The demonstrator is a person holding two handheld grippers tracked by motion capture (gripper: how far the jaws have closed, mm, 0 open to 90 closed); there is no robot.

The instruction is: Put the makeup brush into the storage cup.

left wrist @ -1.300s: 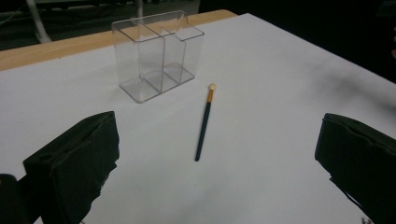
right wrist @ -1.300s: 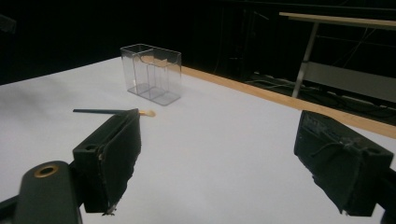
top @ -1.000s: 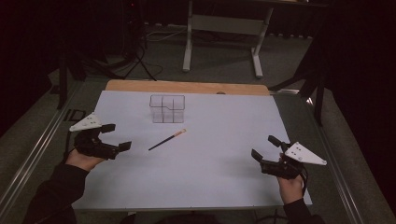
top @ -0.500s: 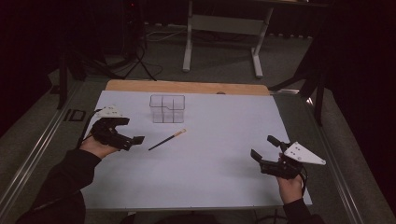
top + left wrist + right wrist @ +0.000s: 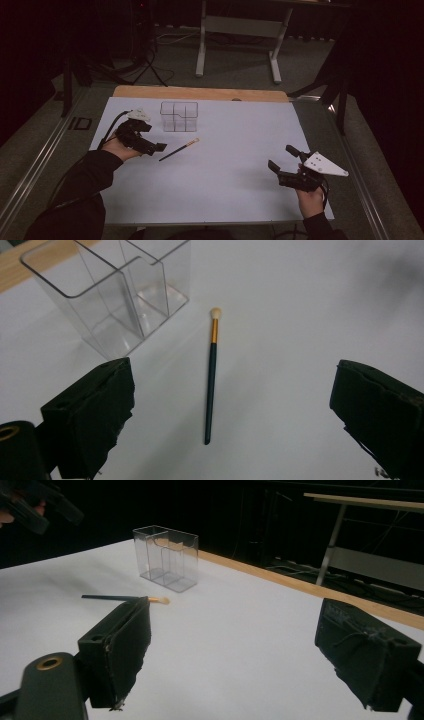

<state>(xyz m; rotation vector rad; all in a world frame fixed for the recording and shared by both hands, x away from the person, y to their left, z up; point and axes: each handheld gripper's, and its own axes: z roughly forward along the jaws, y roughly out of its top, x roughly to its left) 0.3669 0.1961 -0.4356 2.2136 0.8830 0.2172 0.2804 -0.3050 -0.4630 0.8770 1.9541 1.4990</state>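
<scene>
A thin dark-handled brush [image 5: 179, 149] with a gold ferrule and pale tip lies flat on the white sheet, just in front of a clear compartmented holder [image 5: 179, 116]. My left gripper [image 5: 152, 137] hovers open right beside the brush's handle end. In the left gripper view the brush [image 5: 212, 375] lies between the wide-apart jaws, below them, with the holder [image 5: 115, 290] at upper left. My right gripper [image 5: 281, 158] stands open near the front right of the sheet, holding nothing. From the right gripper view the brush [image 5: 125, 598] and the holder [image 5: 167, 557] sit farther off.
The white sheet [image 5: 235, 135] covers the table, with a wooden strip [image 5: 200, 93] along its far edge. A desk frame [image 5: 240, 30] stands on the floor behind. The other hand's gripper [image 5: 35, 505] shows at the upper left of the right gripper view.
My left gripper has moved forward and to the right, from the sheet's left edge to the brush's handle end. The right gripper, brush and holder have stayed put.
</scene>
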